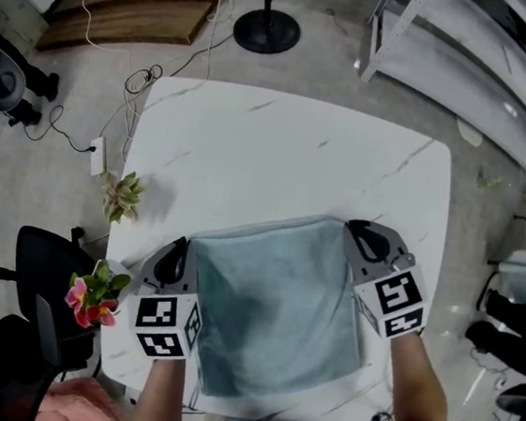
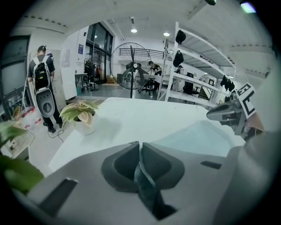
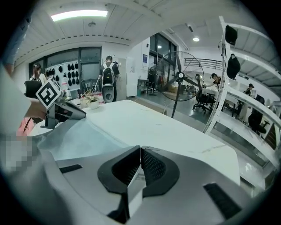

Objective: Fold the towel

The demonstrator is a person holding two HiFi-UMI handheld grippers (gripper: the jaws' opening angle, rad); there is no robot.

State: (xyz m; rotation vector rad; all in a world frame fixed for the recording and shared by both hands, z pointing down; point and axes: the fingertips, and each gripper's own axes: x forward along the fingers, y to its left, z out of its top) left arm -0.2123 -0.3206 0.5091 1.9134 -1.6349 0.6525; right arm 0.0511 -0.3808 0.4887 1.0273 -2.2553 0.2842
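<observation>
A pale blue-grey towel (image 1: 275, 315) lies on the near half of the white marble-look table (image 1: 279, 150), its near edge hanging over the front. My left gripper (image 1: 183, 246) is at the towel's far left corner, and in the left gripper view it (image 2: 140, 145) is shut with a fold of towel (image 2: 147, 189) pinched between the pads. My right gripper (image 1: 351, 228) is at the far right corner; in the right gripper view it (image 3: 140, 149) is shut with a thin pale strip of towel (image 3: 79, 138) caught in it. The cloth rises slightly between the two corners.
A small potted plant (image 1: 123, 196) stands at the table's left edge, and pink flowers (image 1: 91, 294) sit near the left front corner. A black chair (image 1: 43, 274) is on the left, a fan's round base (image 1: 265, 31) beyond the table, and white shelving (image 1: 469, 58) at the right.
</observation>
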